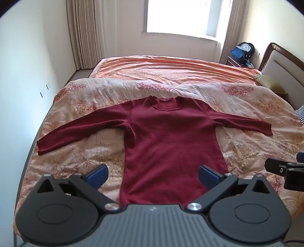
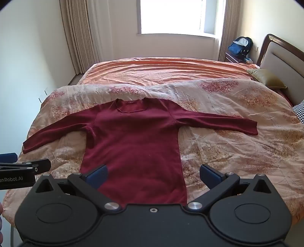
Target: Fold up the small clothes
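Sweater (image 1: 167, 140), dark red, lies flat on floral quilt (image 1: 256, 114) on bed, sleeves out to 9 & 3, hem at 6. Left hand-held gripper (image 1: 153, 175) & right hand-held gripper (image 2: 153, 175) both wide, holding nothing, above hem.

- Daylight pours in through the window (image 1: 182, 17) at the far wall; the pane is blown out to pure white in both views
- Bedspread (image 1: 171, 66) evenly lit, soft shadows only; the room is bright
- Fisheye bends the walls and curtains (image 2: 76, 38) hard at the edges; dark vignette in the top corners
- Focus crisp mid-frame; slightly soft toward the rim
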{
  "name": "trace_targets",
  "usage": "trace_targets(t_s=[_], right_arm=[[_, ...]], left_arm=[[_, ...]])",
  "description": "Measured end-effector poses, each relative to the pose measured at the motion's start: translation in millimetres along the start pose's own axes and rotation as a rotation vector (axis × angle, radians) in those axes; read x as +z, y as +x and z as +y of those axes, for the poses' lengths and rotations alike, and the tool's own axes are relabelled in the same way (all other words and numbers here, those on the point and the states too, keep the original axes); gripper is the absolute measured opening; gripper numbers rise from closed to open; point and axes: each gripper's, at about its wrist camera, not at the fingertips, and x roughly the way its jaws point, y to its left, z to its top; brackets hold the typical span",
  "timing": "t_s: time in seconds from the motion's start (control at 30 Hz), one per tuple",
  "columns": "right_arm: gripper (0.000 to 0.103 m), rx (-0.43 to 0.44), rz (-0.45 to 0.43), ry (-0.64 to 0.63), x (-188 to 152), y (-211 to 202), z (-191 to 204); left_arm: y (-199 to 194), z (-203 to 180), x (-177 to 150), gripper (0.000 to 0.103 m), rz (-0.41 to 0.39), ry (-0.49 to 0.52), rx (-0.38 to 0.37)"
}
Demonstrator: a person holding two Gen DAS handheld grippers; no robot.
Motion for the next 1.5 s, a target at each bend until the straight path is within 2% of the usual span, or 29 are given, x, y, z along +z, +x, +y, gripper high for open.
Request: trace_targets(t_s=[1.5], right_arm=[[0.103, 0.003, -0.001, 0.001, 3.1, 1.6, 0.4]], left_arm=[[0.6, 0.6, -1.2, 0.103, -0.001, -0.004, -0.007]])
